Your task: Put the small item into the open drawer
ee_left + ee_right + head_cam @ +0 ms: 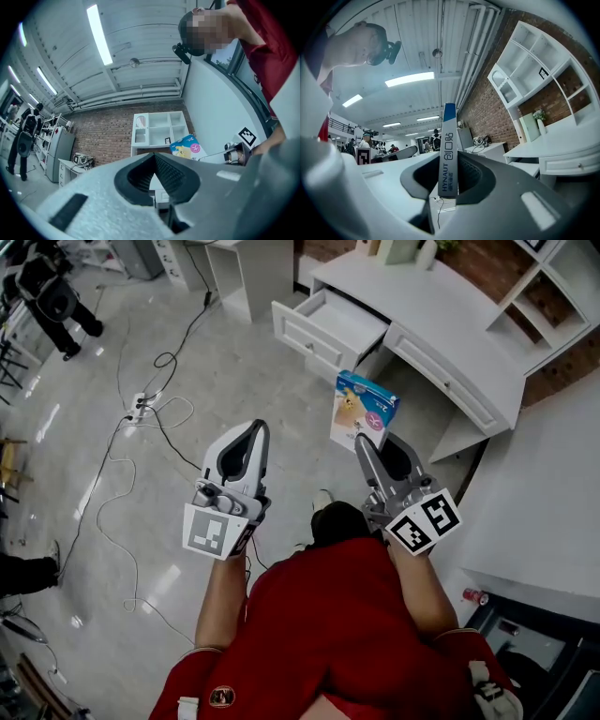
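Your right gripper [372, 444] is clamped on one edge of the small box [365, 409], and most of the box sticks out past the jaw tips. It is in the air, well short of the target. The pads seem to bite only a narrow strip of thin card, so a quick swing could make the box pivot, slide out and drop to the floor [234, 371]. Your left gripper [253, 430] has its jaws closed together on nothing, so it cannot catch a slip. Farther ahead, the open drawer [330, 322] juts out from the white desk [441, 320]. If you come in low, its front panel could snag the overhanging box. If you let go early, the box would land outside the drawer.
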